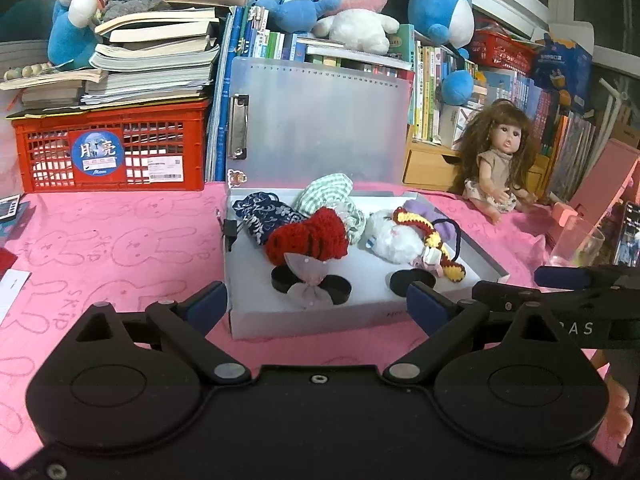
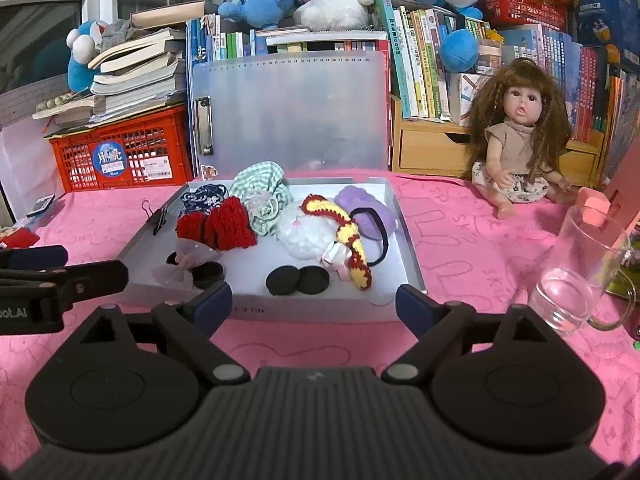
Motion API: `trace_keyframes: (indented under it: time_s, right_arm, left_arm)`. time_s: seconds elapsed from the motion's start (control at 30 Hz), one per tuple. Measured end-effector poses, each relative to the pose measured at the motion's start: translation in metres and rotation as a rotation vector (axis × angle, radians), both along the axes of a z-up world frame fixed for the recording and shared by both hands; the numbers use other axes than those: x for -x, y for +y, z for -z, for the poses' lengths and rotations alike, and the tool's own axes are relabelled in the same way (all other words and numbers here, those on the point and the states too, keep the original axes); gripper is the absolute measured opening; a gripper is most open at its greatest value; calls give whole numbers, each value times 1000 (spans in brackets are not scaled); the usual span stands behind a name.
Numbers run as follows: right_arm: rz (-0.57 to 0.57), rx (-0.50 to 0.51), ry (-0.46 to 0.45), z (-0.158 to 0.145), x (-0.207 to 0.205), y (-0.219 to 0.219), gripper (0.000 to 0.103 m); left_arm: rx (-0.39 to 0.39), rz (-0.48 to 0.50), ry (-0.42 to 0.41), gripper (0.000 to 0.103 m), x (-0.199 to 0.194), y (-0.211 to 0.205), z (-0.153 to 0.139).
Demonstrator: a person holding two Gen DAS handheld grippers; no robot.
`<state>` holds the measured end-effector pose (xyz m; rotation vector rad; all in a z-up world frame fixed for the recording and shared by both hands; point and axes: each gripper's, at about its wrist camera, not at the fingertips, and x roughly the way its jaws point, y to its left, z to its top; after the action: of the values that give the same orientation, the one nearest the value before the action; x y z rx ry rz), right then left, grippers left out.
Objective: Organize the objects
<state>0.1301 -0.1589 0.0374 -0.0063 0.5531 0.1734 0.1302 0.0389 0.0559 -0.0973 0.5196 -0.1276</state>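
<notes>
Both claws are held low over the pink table (image 2: 460,240), side by side, just in front of the white box (image 2: 328,308), and nothing is gripped by either one. The left claw (image 1: 318,306) is spread wide, its blue pads framing the box's near wall; the right claw (image 2: 314,302) is opened just as wide, aimed at the same wall from slightly further right. Inside the box the hair accessories are gathered in two loose clusters, presumably sorted that way: on the left, a red knitted scrunchie (image 2: 218,226) is piled against a navy patterned one (image 2: 202,198) and a green gingham one (image 2: 262,196), with a sheer bow clip (image 2: 182,266) lying in front. On the right, a fluffy white piece (image 2: 302,234) is crossed by a yellow and red crocheted band (image 2: 348,236), beside a lilac scrunchie (image 2: 362,208) and a black hair tie (image 2: 378,232). Two black round pads (image 2: 298,280) sit at the front, touching each other. The frosted lid (image 2: 288,116) is propped upright behind, which keeps the box open for access. A doll (image 2: 520,136) is seated well to the right, and an empty glass mug (image 2: 580,272) stands near the right claw. It is judged that a pick from the box is about to be set up.
</notes>
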Motion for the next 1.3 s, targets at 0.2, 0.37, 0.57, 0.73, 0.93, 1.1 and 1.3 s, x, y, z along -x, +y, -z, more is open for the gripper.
trace_keyframes:
  time_s: [0.2,0.37,0.57,0.73,0.93,1.1,1.3]
  right_arm:
    - [14,12,18,10,9,0,95]
    - [24,32,40,23,14,1,97]
    - [49,32,81,40,16,-2,97]
    - [60,38,103,50,16,-3,98]
    - [63,51,116,59,15,-1,102]
    - [63,74,104,61,15,4,103]
    - [70,72,108,61,13,4,103]
  left_arm:
    - [-5,-17,25,97,11,2,12]
    - [-11,-40,71,97,14,2,28]
    - [-38,-85,140,97,14,-2,50]
    - [-45,-98,154,97,12,-5,58]
    - [-64,-107,162,98,8,-9,63]
    - [-94,-112,157,101,6,-13,67]
    - [-114,-121,167,103,0,-16,68]
